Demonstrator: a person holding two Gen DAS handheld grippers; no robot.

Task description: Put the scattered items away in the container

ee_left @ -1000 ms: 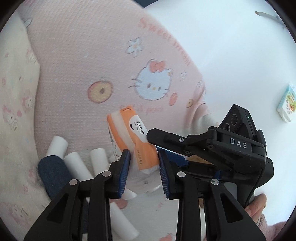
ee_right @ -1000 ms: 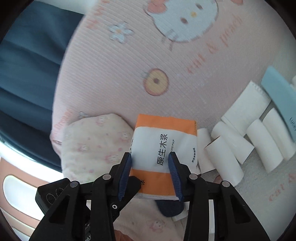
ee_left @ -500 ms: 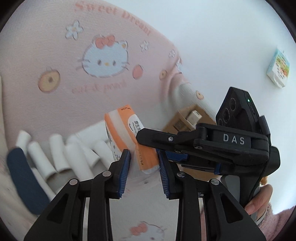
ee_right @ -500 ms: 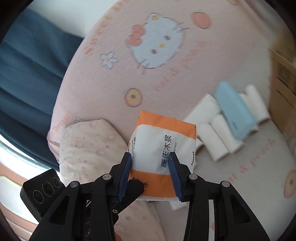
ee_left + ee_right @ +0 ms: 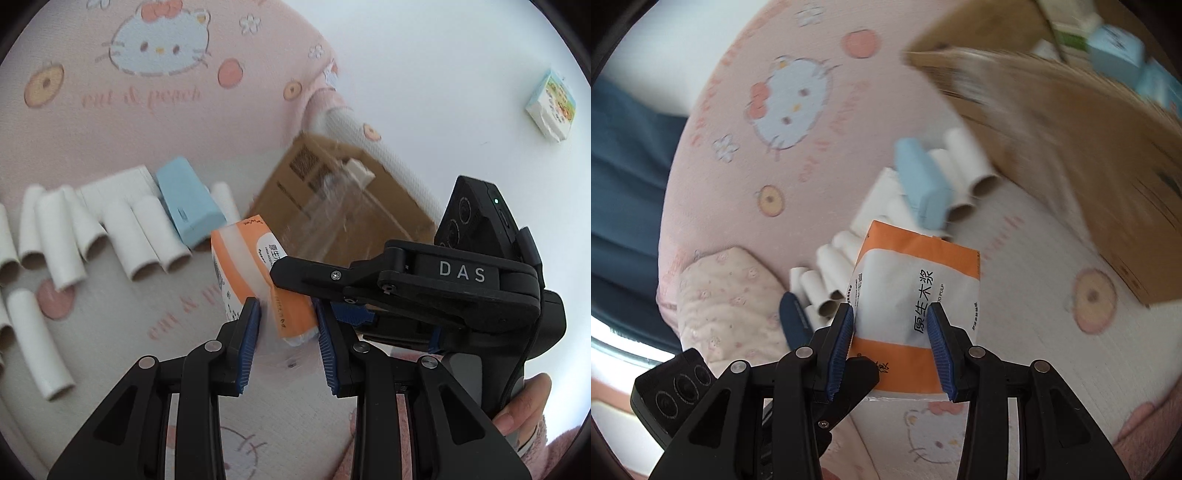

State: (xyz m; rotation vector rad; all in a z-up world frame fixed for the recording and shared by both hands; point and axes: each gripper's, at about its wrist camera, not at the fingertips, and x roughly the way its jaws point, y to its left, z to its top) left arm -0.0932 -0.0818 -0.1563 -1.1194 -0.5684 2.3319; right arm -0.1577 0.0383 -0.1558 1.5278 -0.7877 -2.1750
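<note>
An orange and white tissue pack (image 5: 255, 273) is held in the air over the pink bed cover. My left gripper (image 5: 288, 314) is shut on its near end. My right gripper (image 5: 892, 317) is shut on the same tissue pack (image 5: 916, 295) from the other side. A brown cardboard box (image 5: 332, 199) stands just beyond the pack; in the right wrist view the box (image 5: 1071, 155) fills the upper right. Several white cardboard tubes (image 5: 122, 225) and a light blue pack (image 5: 188, 206) lie on the bed to the left.
A dark blue flat case (image 5: 792, 321) lies by a small pink pillow (image 5: 727, 302). A small printed tissue pack (image 5: 552, 105) lies on the white surface at far right. Light blue packs (image 5: 1115, 48) sit inside the box. The bed edge and dark blue curtain are at left.
Both grippers have carried the tissue pack to the right, away from the tubes and towards the cardboard box, which now looms close. Both grips are unchanged.
</note>
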